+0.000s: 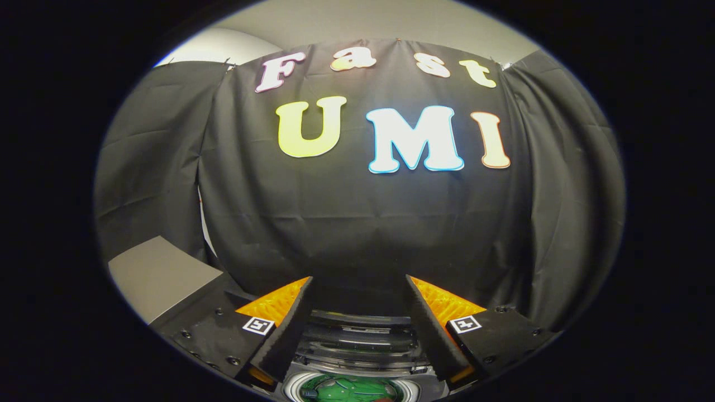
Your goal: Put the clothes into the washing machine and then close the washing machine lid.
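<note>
Gripper view. My claw (357, 312) stands open, its two fingers (290, 329) spread wide with nothing between them; the orange ribbed faces flank the dark pads. The fingers point level toward the booth's black cloth wall (357, 223), well above the work.

Below and between the finger roots lies the washer (357, 346), seen as dark curved ribs that I take for its lid or top rim, though I cannot tell which, nor whether the lid is up. Under that, a pale ring (296, 388) frames the drum mouth, and inside it sits green cloth with a touch of red: the clothes (346, 388), apparently already in the drum. Whether any garment remains outside cannot be told from here.

A grey slab (156, 273) lies to the left of the fingers, beside the washer; it may be a bench corner.

Handling, as judgement. The clothes are soft, light and limp; they will sag and trail, so a pinch on a bunched fold, taken deep between the pads, should hold best. The lid is stiff and likely smooth; I would push or pinch it at its free front edge.
</note>
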Demonstrator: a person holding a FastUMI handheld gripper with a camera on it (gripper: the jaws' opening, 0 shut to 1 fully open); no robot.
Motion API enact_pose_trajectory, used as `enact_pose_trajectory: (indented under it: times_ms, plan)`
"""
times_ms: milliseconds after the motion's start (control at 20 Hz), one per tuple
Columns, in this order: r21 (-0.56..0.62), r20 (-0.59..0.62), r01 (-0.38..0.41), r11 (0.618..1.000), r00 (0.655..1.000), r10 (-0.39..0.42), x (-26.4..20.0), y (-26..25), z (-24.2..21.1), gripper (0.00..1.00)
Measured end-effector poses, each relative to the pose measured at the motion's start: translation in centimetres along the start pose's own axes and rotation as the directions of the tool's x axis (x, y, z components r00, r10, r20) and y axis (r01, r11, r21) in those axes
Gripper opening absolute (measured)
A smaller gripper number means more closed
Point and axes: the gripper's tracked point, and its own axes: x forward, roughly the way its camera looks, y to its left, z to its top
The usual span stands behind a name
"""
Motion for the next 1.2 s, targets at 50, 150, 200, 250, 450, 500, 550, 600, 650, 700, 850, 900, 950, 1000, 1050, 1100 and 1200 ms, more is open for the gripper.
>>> enact_pose_trajectory:
  times_ms: [50,150,200,250,450,500,550,600,650,700,850,900,950,1000,1050,1100,1200]
  plan:
    - [0.002,-0.007,0.004,1.000,1.000,-0.004,0.6,0.0,-0.3,0.98]
    - [0.004,-0.020,0.009,1.000,1.000,-0.009,1.4,0.0,-0.7,0.98]
    - [0.004,-0.025,0.014,1.000,1.000,-0.013,1.7,0.1,-0.9,0.98]
    - [0.004,-0.030,0.014,1.000,0.999,-0.014,2.0,0.1,-1.1,0.98]
    - [0.013,-0.064,0.028,1.000,0.998,-0.028,2.9,0.0,-2.5,0.98]
    - [0.021,-0.072,0.027,0.999,0.997,-0.026,2.9,0.1,-2.9,0.98]
    - [0.039,-0.061,0.033,0.999,0.998,-0.031,2.8,0.0,-2.6,0.98]
    - [0.052,-0.068,0.033,0.998,0.997,-0.030,2.9,0.0,-3.1,0.98]
    - [0.056,-0.059,0.035,0.998,0.998,-0.031,2.7,0.1,-2.8,0.98]
    - [0.050,-0.063,0.034,0.998,0.998,-0.031,2.6,0.2,-3.1,0.98]
    - [0.042,-0.053,0.033,0.999,0.998,-0.031,1.8,0.3,-3.2,0.99]
    - [0.044,-0.042,0.031,0.999,0.999,-0.029,1.5,0.4,-3.3,0.99]
    - [0.044,-0.032,0.030,0.999,0.999,-0.028,1.2,0.4,-3.3,0.99]
    - [0.042,-0.020,0.029,0.999,0.999,-0.028,1.0,0.5,-3.3,0.99]
    - [0.040,-0.013,0.029,0.999,1.000,-0.028,0.7,0.5,-3.3,0.99]
    - [0.041,-0.006,0.030,0.999,1.000,-0.029,0.4,0.6,-3.4,0.99]
    - [0.041,0.000,0.031,0.999,1.000,-0.031,0.0,0.7,-3.7,0.99]
